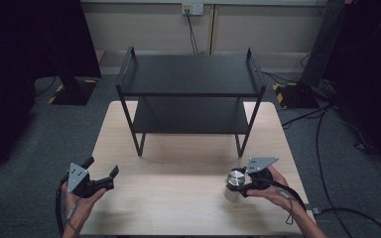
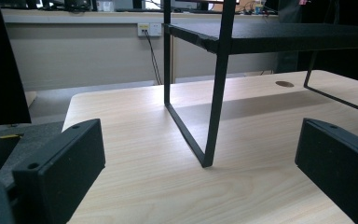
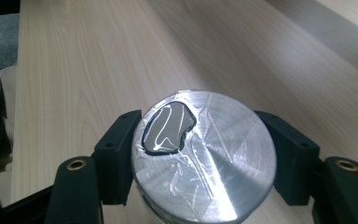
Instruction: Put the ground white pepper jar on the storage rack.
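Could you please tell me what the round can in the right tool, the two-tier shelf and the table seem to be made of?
Can: apparently metal, brushed silver lid catching streaky highlights, with clear tape over it. Shelf: probably painted metal, going by its thin black frame and matte, slightly textured boards. Table: light wood or wood-look laminate with visible grain and smooth sheen.

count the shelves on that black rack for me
2. The upper shelf forms the top of the black rack at the table's far end; the lower shelf sits under it, just above the tabletop. Nothing appears to hide more.
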Tool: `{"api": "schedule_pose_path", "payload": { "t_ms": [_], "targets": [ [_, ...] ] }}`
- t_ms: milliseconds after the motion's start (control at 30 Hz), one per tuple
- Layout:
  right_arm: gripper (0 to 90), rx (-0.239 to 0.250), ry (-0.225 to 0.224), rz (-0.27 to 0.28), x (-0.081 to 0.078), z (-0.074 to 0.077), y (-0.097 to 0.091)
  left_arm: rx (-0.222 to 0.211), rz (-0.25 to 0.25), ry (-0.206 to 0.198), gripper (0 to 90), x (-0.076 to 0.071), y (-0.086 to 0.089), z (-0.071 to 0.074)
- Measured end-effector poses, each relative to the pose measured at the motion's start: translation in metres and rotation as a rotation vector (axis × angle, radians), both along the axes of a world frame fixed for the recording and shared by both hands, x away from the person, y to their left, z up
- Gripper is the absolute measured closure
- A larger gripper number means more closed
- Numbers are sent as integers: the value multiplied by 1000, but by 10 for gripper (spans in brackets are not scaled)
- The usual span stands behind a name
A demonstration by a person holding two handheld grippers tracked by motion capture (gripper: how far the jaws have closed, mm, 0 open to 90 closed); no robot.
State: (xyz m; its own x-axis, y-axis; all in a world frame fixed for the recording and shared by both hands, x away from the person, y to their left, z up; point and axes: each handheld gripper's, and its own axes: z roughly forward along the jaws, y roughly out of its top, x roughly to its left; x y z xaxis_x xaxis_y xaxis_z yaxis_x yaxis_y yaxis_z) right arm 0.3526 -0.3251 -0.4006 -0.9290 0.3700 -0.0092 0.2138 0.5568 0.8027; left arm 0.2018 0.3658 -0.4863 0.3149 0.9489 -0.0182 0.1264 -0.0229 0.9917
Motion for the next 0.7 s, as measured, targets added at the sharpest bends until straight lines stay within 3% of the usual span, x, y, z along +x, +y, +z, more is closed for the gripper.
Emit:
{"api": "schedule_pose_path", "payload": {
  "t_ms": [167, 333, 367, 400, 567, 700],
  "targets": [
    [361, 39, 14, -46, -5, 10, -5, 0, 0, 0, 7, 0, 0, 0],
    [361, 48, -2, -76, -11, 47, -9, -1, 0, -2, 7, 0, 0, 0],
    [361, 48, -2, -76, -11, 47, -9, -1, 0, -2, 8, 0, 0, 0],
    [361, 49, -13, -88, -15, 68, -9, 2, 0, -1, 8, 0, 0, 0],
    [361, 57, -44, -119, -22, 120, -7, 4, -3, -3, 8, 0, 0, 0],
    [361, 85, -63, -91, -23, 164, -7, 2, -1, -1, 8, 0, 0, 0]
  ]
}}
